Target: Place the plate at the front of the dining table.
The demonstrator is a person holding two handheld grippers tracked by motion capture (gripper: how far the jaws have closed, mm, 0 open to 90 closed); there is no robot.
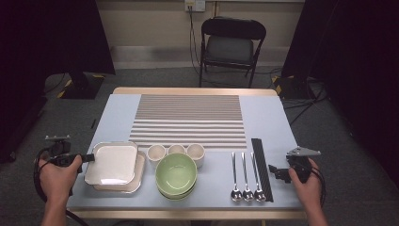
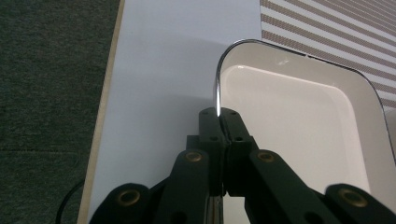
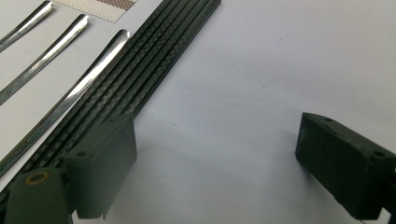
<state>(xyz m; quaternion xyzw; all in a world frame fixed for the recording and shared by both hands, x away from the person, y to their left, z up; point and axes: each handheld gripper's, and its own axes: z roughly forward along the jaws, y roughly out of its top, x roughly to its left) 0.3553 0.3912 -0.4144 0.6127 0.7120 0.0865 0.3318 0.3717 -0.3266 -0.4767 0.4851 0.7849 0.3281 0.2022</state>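
Note:
A stack of white square plates (image 1: 113, 162) lies at the front left of the table. My left gripper (image 1: 90, 157) comes in from the left and is shut on the left rim of the top plate (image 2: 299, 121), the jaws of that gripper (image 2: 219, 116) pinching the thin edge. It looks slightly lifted off the plate below (image 1: 139, 176). My right gripper (image 1: 277, 172) rests low at the front right, open with nothing between its jaws (image 3: 215, 172). It sits just right of the black chopsticks (image 1: 262, 169), which lie by its left jaw (image 3: 140, 79).
A green bowl (image 1: 176, 174) stands front centre with three small white cups (image 1: 176, 149) behind it. Three spoons (image 1: 244, 176) lie left of the chopsticks. A striped mat (image 1: 188, 120) covers the table's middle. A folding chair (image 1: 233, 44) stands beyond the far edge.

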